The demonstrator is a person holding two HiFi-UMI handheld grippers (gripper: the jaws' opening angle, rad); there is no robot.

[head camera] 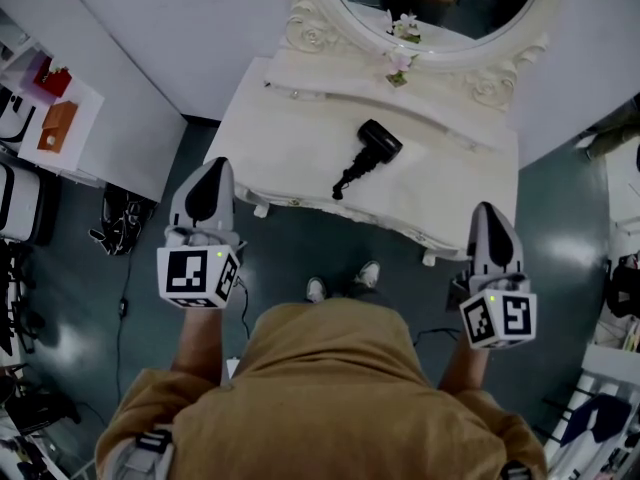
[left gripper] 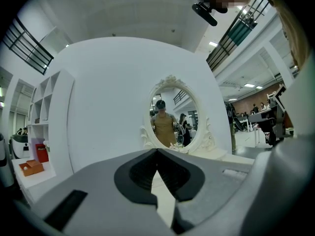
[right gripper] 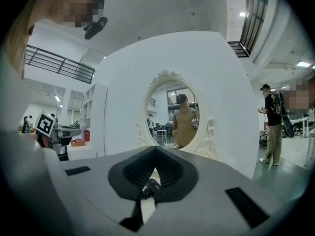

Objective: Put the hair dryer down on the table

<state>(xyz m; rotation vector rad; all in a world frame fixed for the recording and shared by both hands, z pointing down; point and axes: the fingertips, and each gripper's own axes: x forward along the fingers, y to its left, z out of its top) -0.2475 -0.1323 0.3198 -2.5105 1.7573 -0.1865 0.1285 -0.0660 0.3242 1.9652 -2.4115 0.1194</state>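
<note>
The hair dryer (head camera: 368, 153) lies flat on the white desk (head camera: 290, 148), well apart from both grippers, so the set-down looks finished. The left gripper (head camera: 211, 168) and right gripper (head camera: 488, 216) hang level before the desk's front edge, jaws clenched on nothing, seemingly held clear of it. An ornate mirror (head camera: 440, 13) and small flowers (head camera: 402, 46) stand behind the hair dryer, and nothing crowds it.
</note>
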